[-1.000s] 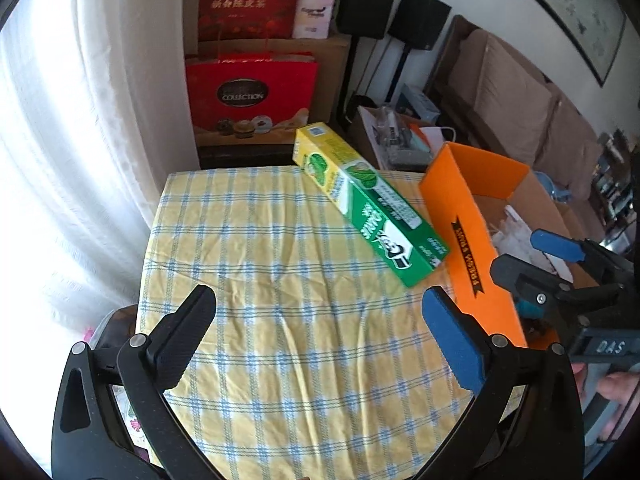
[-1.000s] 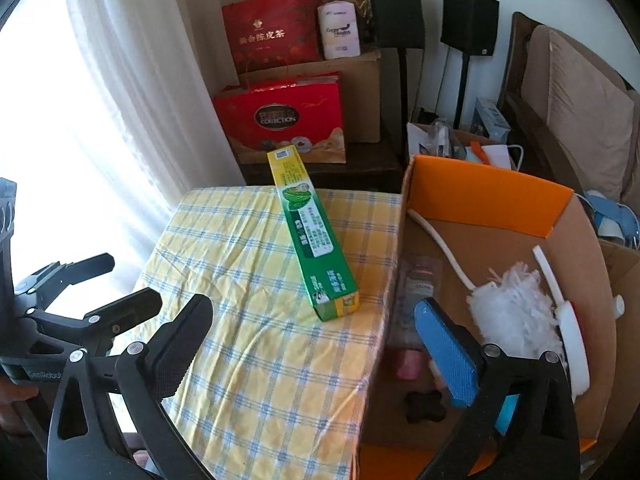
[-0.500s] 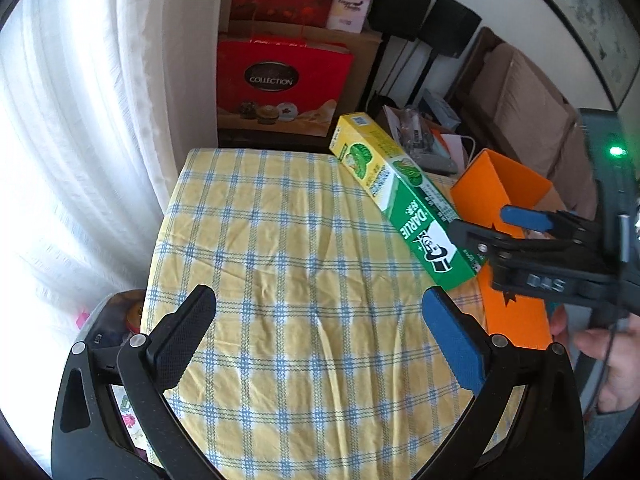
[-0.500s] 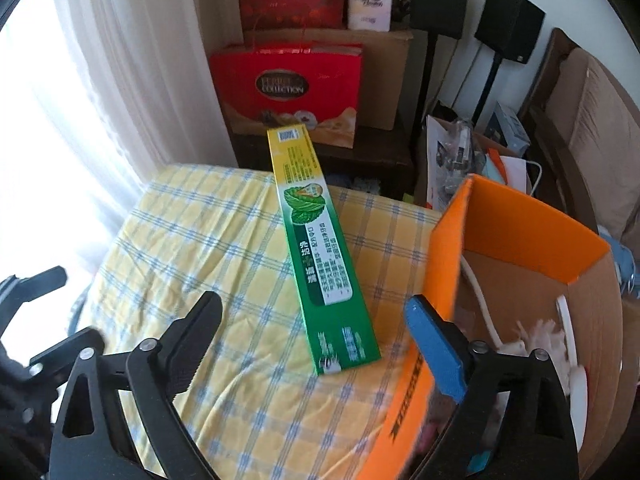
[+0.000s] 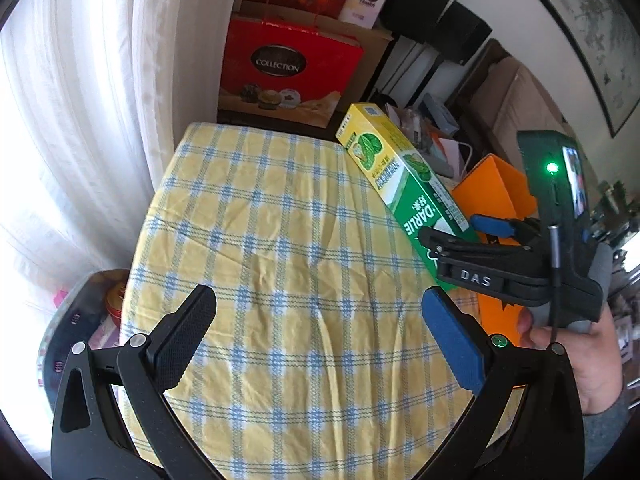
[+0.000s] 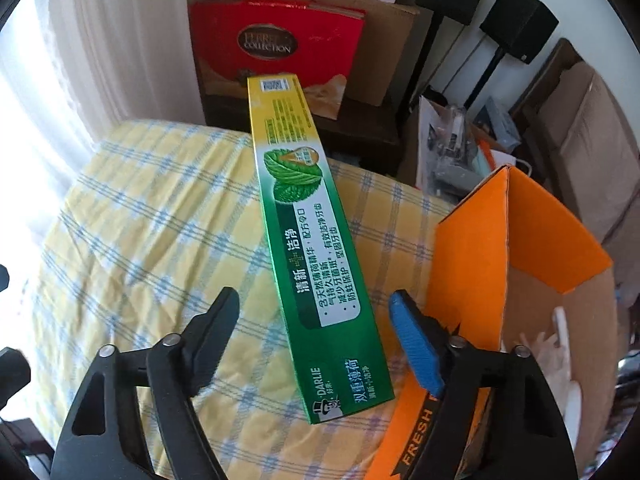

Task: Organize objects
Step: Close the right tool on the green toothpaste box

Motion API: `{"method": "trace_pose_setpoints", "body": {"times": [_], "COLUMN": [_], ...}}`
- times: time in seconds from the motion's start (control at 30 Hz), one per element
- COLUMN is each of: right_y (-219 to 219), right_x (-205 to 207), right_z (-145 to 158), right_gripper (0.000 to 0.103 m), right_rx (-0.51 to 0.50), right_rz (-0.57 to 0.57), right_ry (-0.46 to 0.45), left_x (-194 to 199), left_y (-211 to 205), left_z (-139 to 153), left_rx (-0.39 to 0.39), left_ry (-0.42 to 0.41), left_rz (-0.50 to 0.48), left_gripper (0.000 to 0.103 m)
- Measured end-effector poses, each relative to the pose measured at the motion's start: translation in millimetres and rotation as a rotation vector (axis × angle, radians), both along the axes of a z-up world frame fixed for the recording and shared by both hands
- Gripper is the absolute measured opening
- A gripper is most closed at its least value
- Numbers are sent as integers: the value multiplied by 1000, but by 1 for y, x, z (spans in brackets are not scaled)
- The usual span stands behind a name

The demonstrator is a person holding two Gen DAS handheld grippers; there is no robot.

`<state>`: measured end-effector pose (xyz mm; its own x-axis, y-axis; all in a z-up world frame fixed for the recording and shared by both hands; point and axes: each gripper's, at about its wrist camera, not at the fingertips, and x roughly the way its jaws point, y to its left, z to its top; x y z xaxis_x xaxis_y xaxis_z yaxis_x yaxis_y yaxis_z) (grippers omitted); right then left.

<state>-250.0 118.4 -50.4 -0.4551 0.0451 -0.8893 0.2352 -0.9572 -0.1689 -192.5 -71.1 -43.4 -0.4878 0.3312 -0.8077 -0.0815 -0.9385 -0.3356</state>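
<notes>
The green and yellow toothpaste box [image 6: 308, 248] lies flat on the tabletop [image 5: 256, 240], near its right edge, its long side running away from me; the tabletop wears a yellow cloth with blue checks, a little rumpled. Just beside that edge stands an open cardboard box [image 6: 516, 240], orange on its flaps, with some white things inside that I cannot make out. Past the far end are a red gift bag [image 6: 276, 40], brown cartons, black speakers on stands [image 6: 518, 20], a white curtain [image 5: 80, 120] on the left and a brown sofa [image 5: 508, 96] on the right. My right tongs [image 6: 316, 338] straddle the near end of the toothpaste box; their jaws have just been closing, but gaps show on both sides and the pads do not press it. My left tongs [image 5: 320, 330] hang spread wide over bare cloth, holding nothing.
</notes>
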Motion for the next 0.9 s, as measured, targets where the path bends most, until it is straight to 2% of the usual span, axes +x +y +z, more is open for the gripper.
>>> {"method": "trace_pose_setpoints", "body": {"times": [0.13,0.23,0.27,0.3,0.33,0.5,0.73,0.8,0.9], "right_y": [-2,-4,-5,-5,-6,-6,0,3,7], "right_x": [-5,-7,-6,-5,-4,-2,7,13,26], "right_z": [-3,-5,-5,-6,-7,-12,-6,-3,3], "right_gripper": [78,73,67,55,51,48,42,42,42], "right_rx": [35,70,80,89,95,78,-94,-162,-262], "right_rz": [11,25,31,37,41,54,40,37,37], "right_ry": [-15,-14,-12,-11,-15,-36,-76,-95,-127], "left_x": [1,2,2,2,2,4,3,2,-2], "left_y": [4,4,4,3,3,4,3,2,-1], "left_z": [-3,-2,-2,-2,-2,-3,-8,-11,-17], "left_rx": [16,19,18,17,15,17,76,126,243], "left_ry": [-13,-11,-11,-11,-11,-17,-40,-56,-91], "left_rz": [-9,-6,-5,-3,-1,-3,-2,-6,-6], "left_gripper": [103,103,103,103,103,103,103,103,103]}}
